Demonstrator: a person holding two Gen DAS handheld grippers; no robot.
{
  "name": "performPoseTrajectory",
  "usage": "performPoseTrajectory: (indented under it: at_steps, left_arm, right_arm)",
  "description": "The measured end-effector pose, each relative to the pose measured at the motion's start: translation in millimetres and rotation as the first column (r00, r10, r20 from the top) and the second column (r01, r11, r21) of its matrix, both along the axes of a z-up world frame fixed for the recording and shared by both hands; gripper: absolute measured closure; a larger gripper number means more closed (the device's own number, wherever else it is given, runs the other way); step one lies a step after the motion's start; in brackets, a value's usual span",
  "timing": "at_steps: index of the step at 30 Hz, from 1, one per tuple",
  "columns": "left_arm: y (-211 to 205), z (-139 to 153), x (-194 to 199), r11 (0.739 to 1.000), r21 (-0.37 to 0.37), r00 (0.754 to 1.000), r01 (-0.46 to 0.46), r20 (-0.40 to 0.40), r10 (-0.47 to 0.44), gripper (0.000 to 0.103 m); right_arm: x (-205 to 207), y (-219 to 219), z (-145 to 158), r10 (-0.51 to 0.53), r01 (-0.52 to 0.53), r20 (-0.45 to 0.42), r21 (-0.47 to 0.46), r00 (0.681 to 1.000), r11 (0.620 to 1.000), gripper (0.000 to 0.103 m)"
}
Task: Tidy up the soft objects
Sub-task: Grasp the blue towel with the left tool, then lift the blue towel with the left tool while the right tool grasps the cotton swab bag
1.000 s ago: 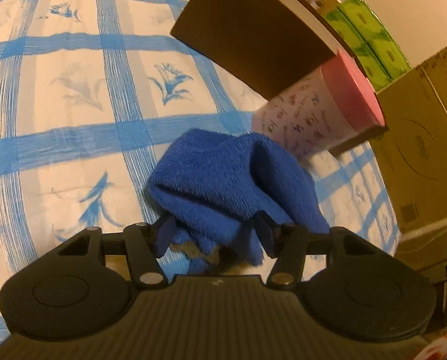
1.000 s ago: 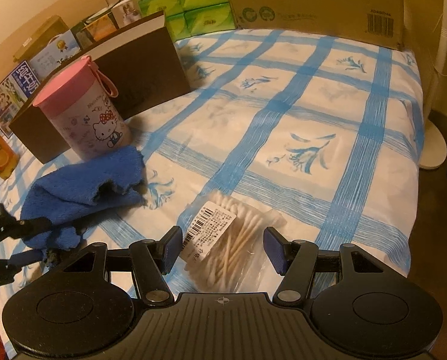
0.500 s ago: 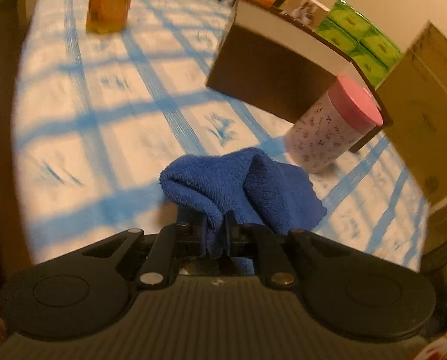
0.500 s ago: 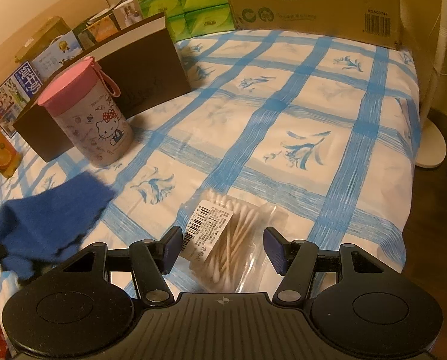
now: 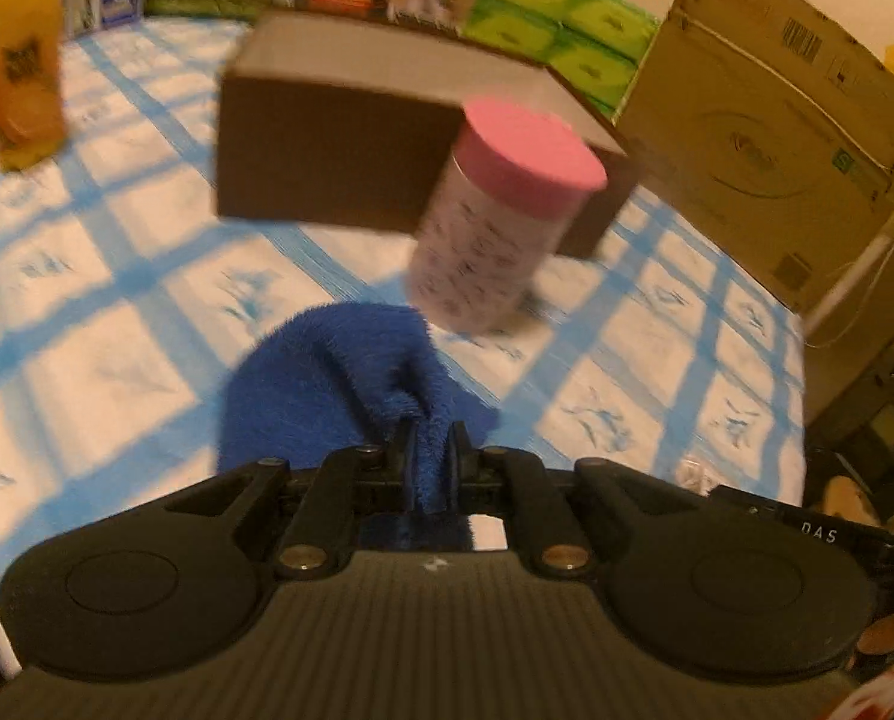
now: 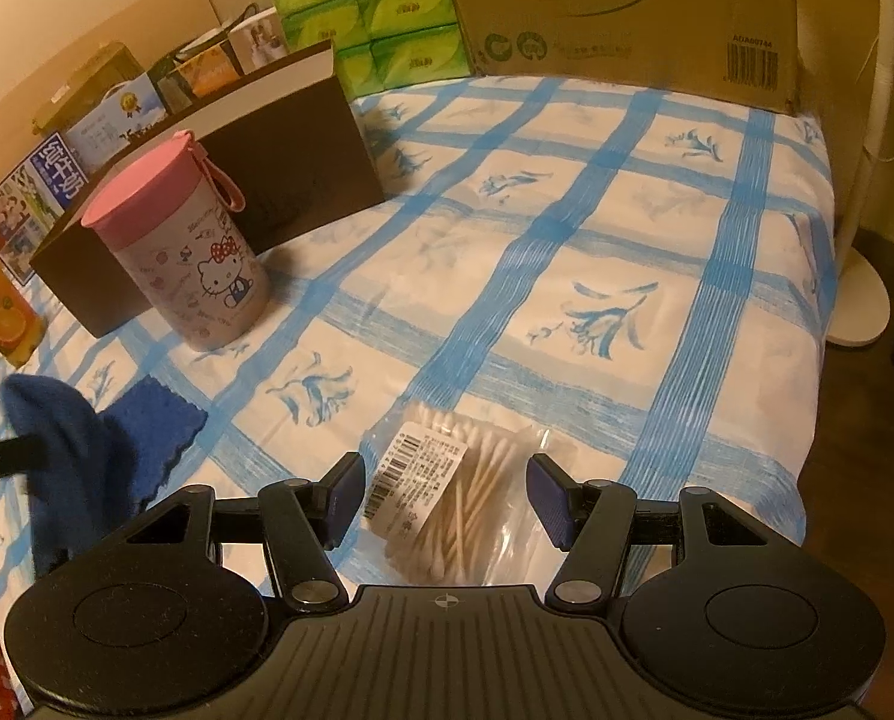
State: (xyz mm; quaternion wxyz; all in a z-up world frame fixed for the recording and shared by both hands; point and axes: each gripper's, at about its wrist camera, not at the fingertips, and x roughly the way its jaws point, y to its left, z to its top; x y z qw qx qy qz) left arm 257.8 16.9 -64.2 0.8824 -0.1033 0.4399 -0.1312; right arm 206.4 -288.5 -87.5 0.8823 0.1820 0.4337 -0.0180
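A fluffy blue towel (image 5: 321, 384) hangs bunched from my left gripper (image 5: 429, 450), whose jaws are shut on a fold of it above the checked tablecloth (image 5: 105, 312). In the right wrist view the same blue towel (image 6: 117, 438) droops at the left edge, lifted at one end. My right gripper (image 6: 447, 498) stands open, its blue pads either side of a clear bag of cotton swabs (image 6: 453, 498) that lies on the cloth. The pads do not touch the bag.
A pink-lidded cartoon canister (image 6: 189, 252) stands before a dark brown box (image 6: 255, 180). Green tissue packs (image 6: 387, 18), a large cardboard carton (image 6: 627, 12) and an orange juice carton (image 5: 21, 54) line the back. The table edge (image 6: 807, 420) falls away at right.
My left gripper closed on the blue towel, lifted it off the cloth and rolled, so the view now takes in the boxes at the back. The right gripper stayed still.
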Motion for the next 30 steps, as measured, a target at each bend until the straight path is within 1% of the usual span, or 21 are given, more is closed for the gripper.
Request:
performPoseTrajectory:
  at_steps: [1, 4, 7, 9, 11, 12, 13, 14, 15, 17, 19, 20, 21, 23, 26, 30]
  left_arm:
    - [-2, -7, 3, 1.000, -0.010, 1.000, 0.002, -0.013, -0.002, 0.095]
    - [-4, -25, 12, 1.000, -0.002, 0.999, -0.010, -0.046, 0.009, 0.095]
    - [-2, -38, 15, 0.999, 0.021, 0.997, -0.026, -0.075, 0.028, 0.094]
    - [2, -36, 13, 0.999, 0.009, 0.996, -0.033, -0.079, 0.033, 0.092]
    - [3, -29, 8, 0.999, 0.028, 0.997, -0.026, -0.074, 0.028, 0.090]
    - [3, -24, 4, 0.998, 0.054, 0.998, -0.020, -0.059, 0.024, 0.085]
    - [2, -19, -1, 0.995, 0.099, 0.999, -0.015, -0.042, 0.019, 0.080]
    - [1, -14, -6, 0.989, 0.144, 1.000, -0.010, -0.024, 0.014, 0.068]
    - [2, -8, -12, 0.982, 0.189, 1.000, -0.013, 0.001, 0.013, 0.060]
    - [6, 1, -21, 0.971, 0.237, 0.999, -0.018, 0.048, 0.007, 0.056]
    - [12, 6, -25, 0.967, 0.253, 0.997, -0.033, 0.074, 0.015, 0.044]
    - [17, 6, -24, 0.968, 0.247, 0.996, -0.043, 0.080, 0.024, 0.033]
    - [22, 4, -22, 0.971, 0.232, 0.996, -0.051, 0.079, 0.033, 0.030]
    - [31, -5, -11, 0.981, 0.182, 0.998, -0.066, 0.035, 0.061, 0.030]
    - [40, -23, 6, 0.994, 0.062, 0.995, -0.090, -0.038, 0.092, 0.030]
    - [41, -42, 20, 0.993, -0.001, 0.990, -0.121, -0.080, 0.120, 0.033]
  right_arm:
    - [0, 0, 0, -0.001, 0.001, 0.001, -0.001, 1.000, 1.000, 0.043]
    - [2, -1, -1, -0.001, 0.001, 0.001, -0.003, 1.000, 1.000, 0.043]
    - [3, -1, -3, 0.004, -0.004, -0.005, 0.000, 1.000, 1.000, 0.043]
    - [3, -1, -6, 0.007, -0.007, -0.012, 0.001, 1.000, 1.000, 0.043]
    - [3, 0, -6, 0.010, -0.010, -0.013, 0.004, 1.000, 1.000, 0.043]
    - [2, 1, -6, 0.012, -0.012, -0.012, 0.004, 1.000, 1.000, 0.043]
    - [2, 1, -6, 0.014, -0.014, -0.009, 0.003, 1.000, 1.000, 0.043]
    - [1, 1, -5, 0.013, -0.013, -0.007, 0.003, 1.000, 1.000, 0.043]
    - [1, 1, -5, 0.012, -0.012, -0.006, 0.005, 1.000, 1.000, 0.043]
    - [0, 0, -4, 0.011, -0.011, -0.002, 0.007, 1.000, 1.000, 0.043]
    - [0, 0, -2, 0.011, -0.011, 0.003, 0.006, 1.000, 1.000, 0.043]
    - [-1, -1, -2, 0.010, -0.010, 0.005, 0.006, 1.000, 1.000, 0.043]
    - [-1, -1, -2, 0.010, -0.010, 0.006, 0.007, 1.000, 1.000, 0.043]
    - [-1, -1, -2, 0.009, -0.009, 0.006, 0.007, 1.000, 1.000, 0.043]
    - [-1, 0, -2, 0.010, -0.010, 0.003, 0.007, 1.000, 1.000, 0.043]
    - [-2, -1, -3, 0.008, -0.008, 0.001, 0.002, 1.000, 1.000, 0.043]
